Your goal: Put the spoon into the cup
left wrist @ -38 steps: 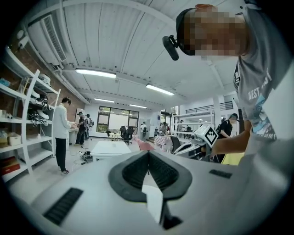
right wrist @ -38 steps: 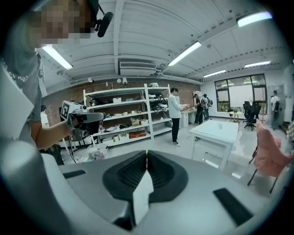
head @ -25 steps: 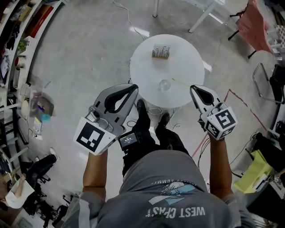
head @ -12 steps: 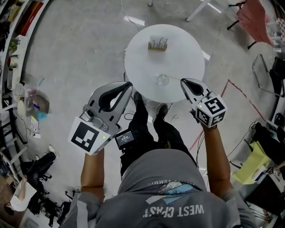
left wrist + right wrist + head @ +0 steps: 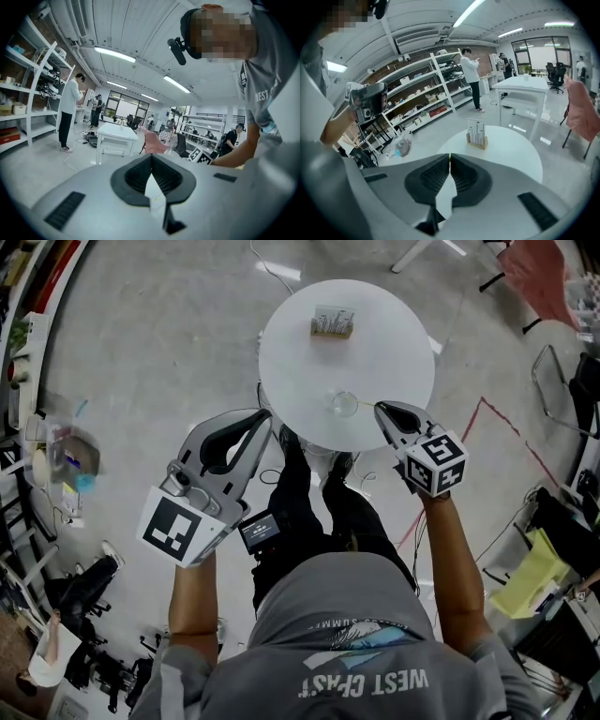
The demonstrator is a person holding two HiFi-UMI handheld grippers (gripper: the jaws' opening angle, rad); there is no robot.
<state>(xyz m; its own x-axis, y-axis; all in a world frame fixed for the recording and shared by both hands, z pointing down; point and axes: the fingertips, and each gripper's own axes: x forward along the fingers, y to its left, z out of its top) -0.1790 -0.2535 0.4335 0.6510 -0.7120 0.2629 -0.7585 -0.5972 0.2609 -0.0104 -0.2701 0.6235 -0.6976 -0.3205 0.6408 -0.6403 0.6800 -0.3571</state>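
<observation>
A clear glass cup [image 5: 344, 404] stands near the front edge of the round white table [image 5: 300, 352]. A thin spoon [image 5: 364, 402] lies just right of the cup, its right end hidden under my right gripper's tip. My right gripper [image 5: 380, 409] hangs over the table's front right edge, jaws shut with nothing seen between them. In the right gripper view the shut right gripper [image 5: 450, 157] hides the cup and spoon. My left gripper [image 5: 267, 414] is held off the table's front left, also shut. The left gripper view has the left gripper [image 5: 151, 157] aimed at the room.
A small wooden holder with upright sticks [image 5: 332, 322] stands at the table's far side, and this holder [image 5: 477, 135] also shows in the right gripper view. Shelves [image 5: 28, 343] line the left wall. A pink-draped chair [image 5: 539, 282] stands at the back right, and cables lie under the table.
The person has stepped closer to the table. My right gripper moved up and left, from beside the table edge to over the spoon's end. The left gripper rose slightly.
</observation>
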